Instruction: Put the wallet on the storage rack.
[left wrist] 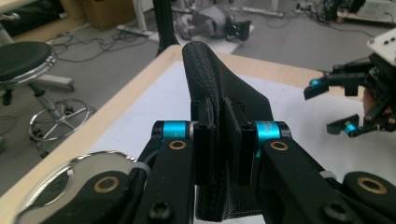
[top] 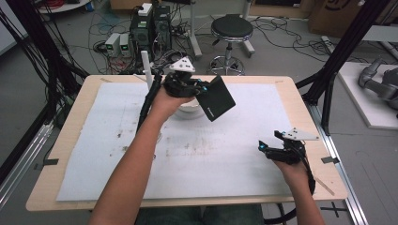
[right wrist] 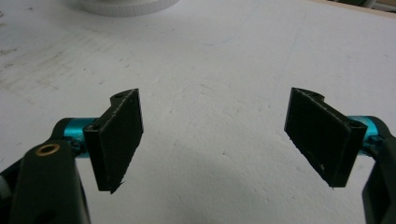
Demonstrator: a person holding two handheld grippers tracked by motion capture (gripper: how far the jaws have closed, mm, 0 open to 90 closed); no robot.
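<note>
Forearms enter from the bottom edge of the high view, each hand carrying a two-jaw gripper over the table (top: 70, 140).

Table: light wood top, covered for the most part by a white sheet (top: 225, 164), faintly stained near the centre.

White bowl (top: 187, 110): stands on the sheet near the far middle, directly under the left hand, mostly hidden by it. Its rim also shows at the top edge of the right gripper view (right wrist: 123, 5).

Black pouch (top: 216, 98): flat, textured fabric, small pale marking near one edge. Held in the air above the sheet, tilted, just right of the bowl and clear of it. In the left gripper view the pouch (left wrist: 212, 74) stands edge-on between the jaws and rises past them.

Left gripper (top: 199, 88): jaws drawn in narrow, both pads pressed flat on the pouch, one on each face. Lifted off the table, over the bowl. From its own camera (left wrist: 224, 135) the clamp is plain.

Right gripper (top: 267, 146): near the right edge of the sheet, well apart from pouch and bowl. Jaws spread wide (right wrist: 212, 135), nothing between them, bare sheet beneath. It also appears far right in the left gripper view (left wrist: 334, 105), jaws parted.
</note>
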